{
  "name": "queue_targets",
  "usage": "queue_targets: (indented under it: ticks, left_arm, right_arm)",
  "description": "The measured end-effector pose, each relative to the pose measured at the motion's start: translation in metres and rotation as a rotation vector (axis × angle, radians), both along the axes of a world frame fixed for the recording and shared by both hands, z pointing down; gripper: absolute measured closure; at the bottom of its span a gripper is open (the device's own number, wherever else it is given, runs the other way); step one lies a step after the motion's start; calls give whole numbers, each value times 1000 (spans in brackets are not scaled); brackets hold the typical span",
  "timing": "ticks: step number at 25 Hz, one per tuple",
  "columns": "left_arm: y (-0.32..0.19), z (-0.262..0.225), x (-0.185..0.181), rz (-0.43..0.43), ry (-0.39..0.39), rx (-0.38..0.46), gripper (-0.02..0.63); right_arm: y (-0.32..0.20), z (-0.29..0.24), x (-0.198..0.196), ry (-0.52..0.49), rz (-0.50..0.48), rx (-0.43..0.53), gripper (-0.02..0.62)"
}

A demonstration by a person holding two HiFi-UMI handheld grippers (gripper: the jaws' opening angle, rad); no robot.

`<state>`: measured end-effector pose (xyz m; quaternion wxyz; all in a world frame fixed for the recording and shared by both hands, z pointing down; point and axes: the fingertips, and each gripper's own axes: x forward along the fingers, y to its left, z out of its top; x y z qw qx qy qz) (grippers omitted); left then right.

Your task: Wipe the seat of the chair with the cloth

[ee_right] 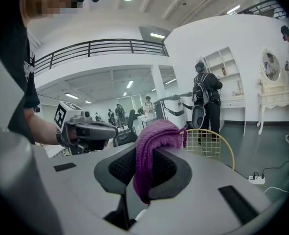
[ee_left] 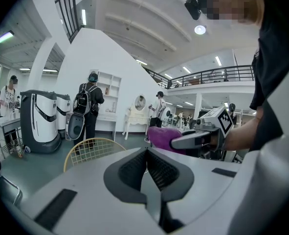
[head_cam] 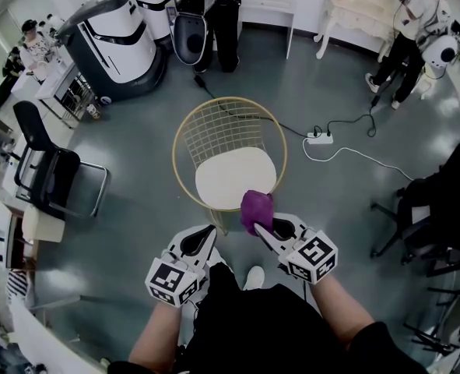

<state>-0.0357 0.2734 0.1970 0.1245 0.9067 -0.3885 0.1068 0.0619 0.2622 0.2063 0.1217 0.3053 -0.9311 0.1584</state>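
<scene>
Close below us, the left gripper (head_cam: 206,233) is idle, its jaws pressed together on nothing. Just beside it, the right gripper (head_cam: 264,229) is clamped on the cloth (head_cam: 256,209), a purple wad bulging past the jaw tips. It hangs over the near edge of the seat (head_cam: 233,176); we cannot tell whether it touches yet.

We judge the wipe is only about to start. To do it well, we should lower the wad until it flattens on the pale pad and let the fabric meet the surface, not the jaw tips. Then we sweep side to side in overlapping passes, working from the near edge toward the far one. A firm grip matters, since drag could pull the cloth loose. The chair looks light, so the left gripper may need to steady it.

The near edge is open, but the wire back (head_cam: 214,123) curves round the sides and far rim, so strokes must stop short of it. Beyond, a cable (head_cam: 272,123) runs from behind the chair to a power strip (head_cam: 319,138) on the floor at right. A black chair (head_cam: 54,174) stands well apart at left.
</scene>
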Motion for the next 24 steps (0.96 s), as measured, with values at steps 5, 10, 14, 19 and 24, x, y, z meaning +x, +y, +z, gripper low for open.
queue_targets:
  ticks: [5, 10, 14, 19, 24]
  left_arm:
    - [0, -1, 3, 2, -1, -3, 589]
    - [-3, 0, 5, 13, -1, -3, 589]
    - [-4, 1, 8, 20, -1, -6, 589]
    - [-3, -3, 5, 24, -4, 0, 589]
    - [-2, -4, 2, 19, -6, 5, 589]
  right_arm:
    - [-2, -1, 4, -5, 7, -8, 526]
    - [-5, 0, 6, -6, 15, -6, 526]
    - [-6, 2, 7, -3, 18, -12, 526]
    - [-6, -2, 4, -5, 17, -5, 528]
    - [-5, -1, 2, -6, 13, -2, 528]
